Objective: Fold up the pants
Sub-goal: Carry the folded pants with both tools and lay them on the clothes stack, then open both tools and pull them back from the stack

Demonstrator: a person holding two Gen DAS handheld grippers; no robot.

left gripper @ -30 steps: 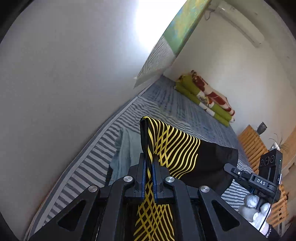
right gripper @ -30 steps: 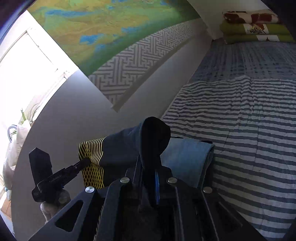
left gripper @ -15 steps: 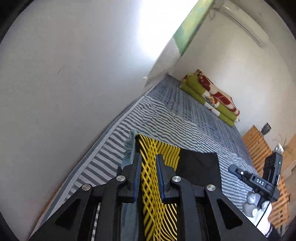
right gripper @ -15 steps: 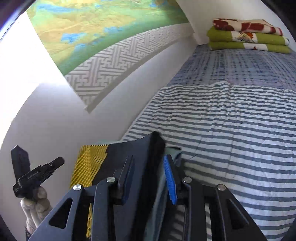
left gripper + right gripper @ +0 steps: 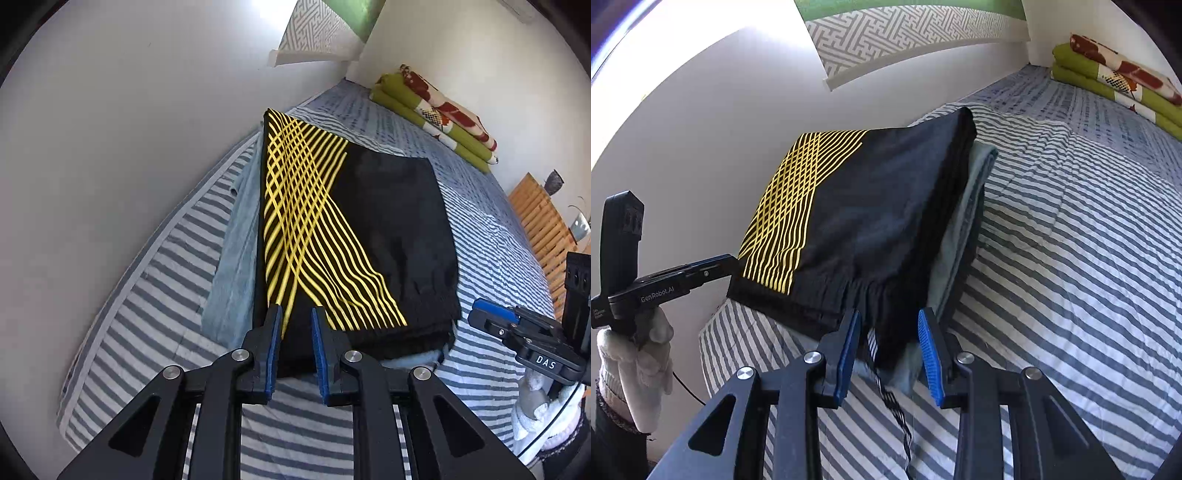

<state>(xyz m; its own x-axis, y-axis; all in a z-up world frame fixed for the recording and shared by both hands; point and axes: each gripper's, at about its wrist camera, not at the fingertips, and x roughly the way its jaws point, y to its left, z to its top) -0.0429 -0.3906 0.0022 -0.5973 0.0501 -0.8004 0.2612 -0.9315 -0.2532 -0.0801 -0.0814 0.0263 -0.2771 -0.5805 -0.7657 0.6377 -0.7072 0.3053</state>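
The right gripper [image 5: 480,317] carries the white letters "DAS" at the right edge of the left wrist view; the left gripper [image 5: 729,260] reads "GenRobot.AI" at the left of the right wrist view. The black pants [image 5: 388,229], smooth cloth with thin yellow crossing lines, lie folded in a flat rectangle in the middle of both views, on a light blue garment [image 5: 236,258] on the striped bed [image 5: 491,251]. Both jaws have just been opening and stand released, blue ribbed pads clear of the cloth.
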